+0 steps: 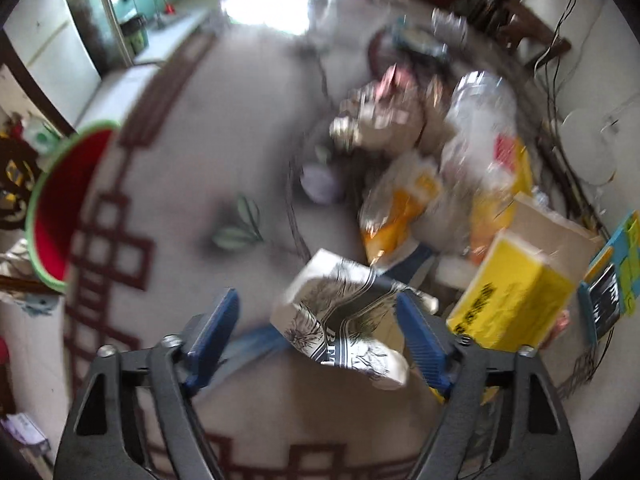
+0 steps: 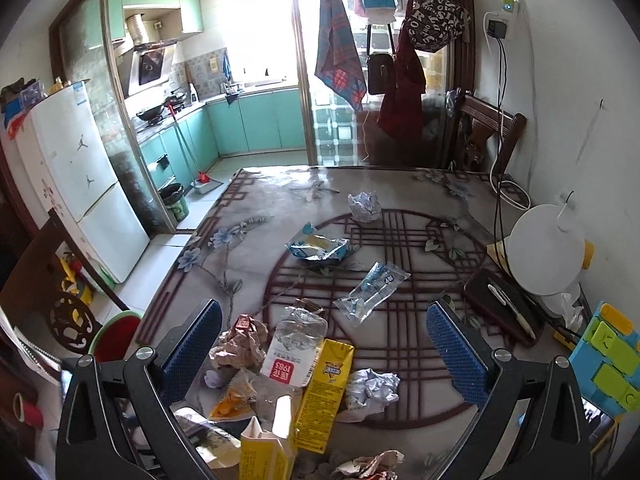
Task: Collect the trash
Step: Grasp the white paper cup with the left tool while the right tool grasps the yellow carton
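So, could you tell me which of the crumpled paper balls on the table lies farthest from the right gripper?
The white crumpled ball at the far side of the table, beyond the blue wrapper. The other crumpled wads sit close in, near the right gripper.

Each tool, left tool (image 1: 316, 322) and right tool (image 2: 324, 340), has dark grey angular arms. Silver screws sit at the joints. Ribbed blue pads (image 2: 456, 356) tip them.

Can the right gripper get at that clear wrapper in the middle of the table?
Probably yes. The right gripper is open and empty, and the clear wrapper lies flat ahead, apart from the other trash. Only the crushed bottle sits nearer, off to one side.
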{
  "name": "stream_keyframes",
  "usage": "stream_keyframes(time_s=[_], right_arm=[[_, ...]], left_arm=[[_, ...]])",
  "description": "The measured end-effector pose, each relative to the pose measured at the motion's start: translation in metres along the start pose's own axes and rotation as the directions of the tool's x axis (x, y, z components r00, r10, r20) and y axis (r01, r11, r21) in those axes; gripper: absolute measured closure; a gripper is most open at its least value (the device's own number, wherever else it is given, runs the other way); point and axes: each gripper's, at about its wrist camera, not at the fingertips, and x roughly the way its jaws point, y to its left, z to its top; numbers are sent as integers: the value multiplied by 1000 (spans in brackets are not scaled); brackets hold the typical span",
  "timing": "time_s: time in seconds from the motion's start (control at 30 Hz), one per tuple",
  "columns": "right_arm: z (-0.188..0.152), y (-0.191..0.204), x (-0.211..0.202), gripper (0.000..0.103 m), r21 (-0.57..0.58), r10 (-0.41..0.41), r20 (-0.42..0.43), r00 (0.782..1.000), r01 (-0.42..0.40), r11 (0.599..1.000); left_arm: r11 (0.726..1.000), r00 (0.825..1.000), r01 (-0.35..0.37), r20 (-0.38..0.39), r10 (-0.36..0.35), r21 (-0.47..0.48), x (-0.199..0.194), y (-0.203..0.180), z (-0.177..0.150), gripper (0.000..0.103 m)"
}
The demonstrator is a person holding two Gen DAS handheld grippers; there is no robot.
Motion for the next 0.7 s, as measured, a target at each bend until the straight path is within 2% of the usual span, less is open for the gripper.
stream_keyframes(time_s=[0.1,0.2,0.37,0.5,0.57,0.7], right_arm=[[-4,-10,6,0,35,37,-38,999,-36,999],[-13,-25,17,0,88,100,-94,991,-91,992],[-41,-38,46,1,183,192,-210,959,-155,971],[-56,-38,71,1,210,201,-270,942,-146,967],[-60,-35,82,1,193,194,-287,938,-142,971],[-68,-33,111,1,174,172,-365,915,-114,978]], left_arm=[[996,996,82,-24,-83,-37,9,3,-3,44],[994,995,102,-9,-102,-38,6,3,-2,49],[992,993,118,37,-116,-53,-6,10,4,58],[986,986,151,76,-146,-66,-16,14,12,68],[988,987,141,87,-135,-64,-16,16,14,68],[989,988,132,92,-126,-67,-18,20,12,68]])
